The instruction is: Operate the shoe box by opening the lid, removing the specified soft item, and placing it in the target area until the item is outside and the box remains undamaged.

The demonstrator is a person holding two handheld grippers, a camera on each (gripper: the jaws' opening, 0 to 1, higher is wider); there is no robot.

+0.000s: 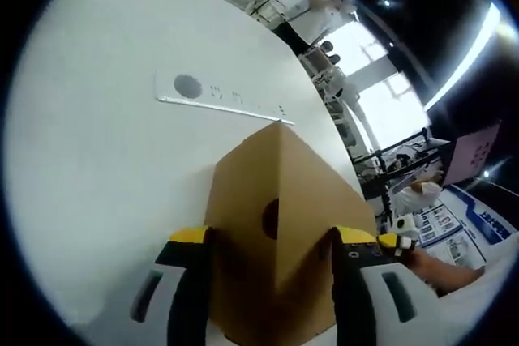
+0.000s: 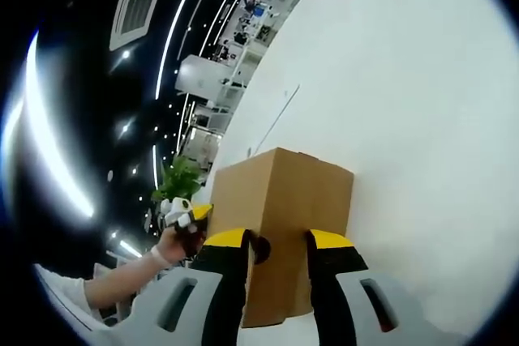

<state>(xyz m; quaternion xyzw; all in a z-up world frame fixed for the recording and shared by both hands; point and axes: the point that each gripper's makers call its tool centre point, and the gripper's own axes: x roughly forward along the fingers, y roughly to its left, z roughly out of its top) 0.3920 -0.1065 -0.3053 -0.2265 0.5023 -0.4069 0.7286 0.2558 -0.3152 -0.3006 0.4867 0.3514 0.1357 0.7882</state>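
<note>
Both views were bright and evenly lit; the white table (image 1: 105,160) was nearly blown out, with little texture; long ceiling lights (image 2: 49,151) smeared into curved streaks of glare in the right gripper view, and the windows (image 1: 381,95) were overexposed in the left gripper view; the cardboard box (image 1: 276,232) cast only a soft, faint shadow on the table, darker between the jaws; straight lines bowed strongly towards the edges; the background room was small, hazy and slightly blurred; the box stayed fairly sharp.

Both views face the cardboard box (image 1: 276,232) closely from opposite ends.
</note>
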